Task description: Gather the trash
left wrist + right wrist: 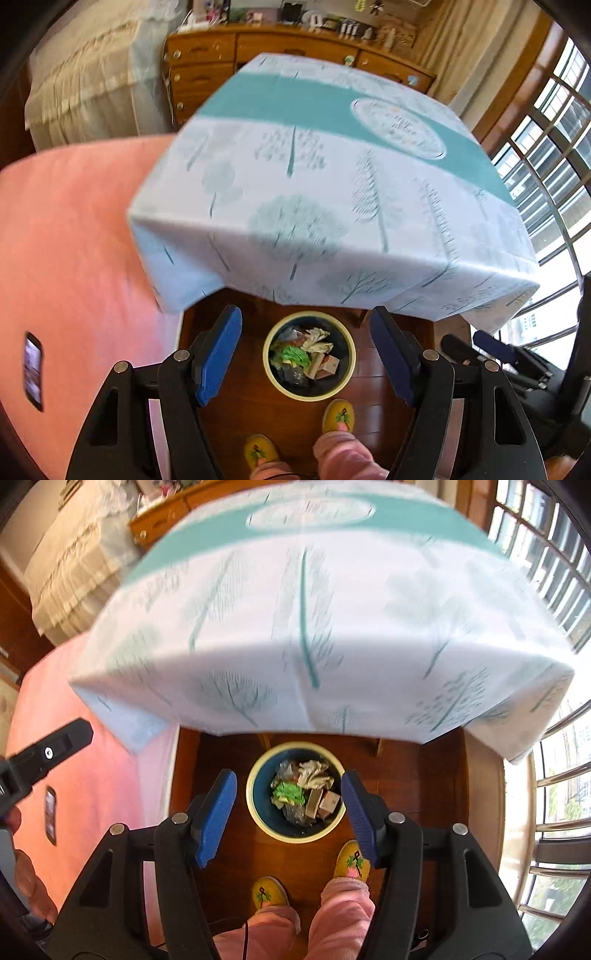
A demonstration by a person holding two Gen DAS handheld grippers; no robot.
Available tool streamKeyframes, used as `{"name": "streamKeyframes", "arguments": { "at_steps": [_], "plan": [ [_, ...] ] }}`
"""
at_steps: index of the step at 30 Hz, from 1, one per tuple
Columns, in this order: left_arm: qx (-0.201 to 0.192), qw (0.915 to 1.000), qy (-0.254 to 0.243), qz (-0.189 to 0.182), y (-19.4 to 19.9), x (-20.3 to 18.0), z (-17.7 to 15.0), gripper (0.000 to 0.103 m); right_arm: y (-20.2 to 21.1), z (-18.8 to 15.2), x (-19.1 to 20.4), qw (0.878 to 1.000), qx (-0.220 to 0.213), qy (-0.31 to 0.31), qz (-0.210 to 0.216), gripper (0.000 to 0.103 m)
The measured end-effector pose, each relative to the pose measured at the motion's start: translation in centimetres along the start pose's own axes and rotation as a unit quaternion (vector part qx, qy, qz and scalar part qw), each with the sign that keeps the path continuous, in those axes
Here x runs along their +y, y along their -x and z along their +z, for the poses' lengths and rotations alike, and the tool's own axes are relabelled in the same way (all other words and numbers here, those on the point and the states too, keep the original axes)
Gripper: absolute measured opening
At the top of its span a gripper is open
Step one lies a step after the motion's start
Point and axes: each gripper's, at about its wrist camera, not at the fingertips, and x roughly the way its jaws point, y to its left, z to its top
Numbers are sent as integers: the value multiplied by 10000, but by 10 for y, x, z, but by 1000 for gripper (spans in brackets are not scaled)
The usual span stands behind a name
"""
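Note:
A round bin (268, 369) with a pale yellow rim and dark blue inside stands on the wooden floor, just in front of the table. In it lie green crumpled paper (293, 356), white crumpled paper (317, 339), a small brown box (328, 365) and clear plastic. My left gripper (304, 314) hangs high above the bin, open, with nothing between its blue pads. My right gripper (289, 775) is also high over the bin (258, 819), open and empty. The same green paper (288, 792), white paper (314, 775) and box (328, 801) show below it.
A table under a white and teal tree-print cloth (314, 184) fills the view beyond the bin. A pink bed (66, 240) with a phone (33, 369) on it lies to the left. The person's yellow slippers (338, 415) stand by the bin. A wooden dresser (207, 70) is behind and windows (554, 147) are to the right.

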Motion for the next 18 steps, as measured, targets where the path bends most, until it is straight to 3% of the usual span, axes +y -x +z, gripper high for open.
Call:
{"name": "streamKeyframes", "arguments": {
  "at_steps": [11, 18],
  "plan": [
    [-140, 9997, -176, 27, 81, -31, 43, 73, 108, 50, 4, 9986, -495, -182, 44, 56],
    [-251, 9990, -367, 54, 114, -58, 61, 73, 159, 65, 11, 9968, -762, -226, 72, 56]
  ]
}}
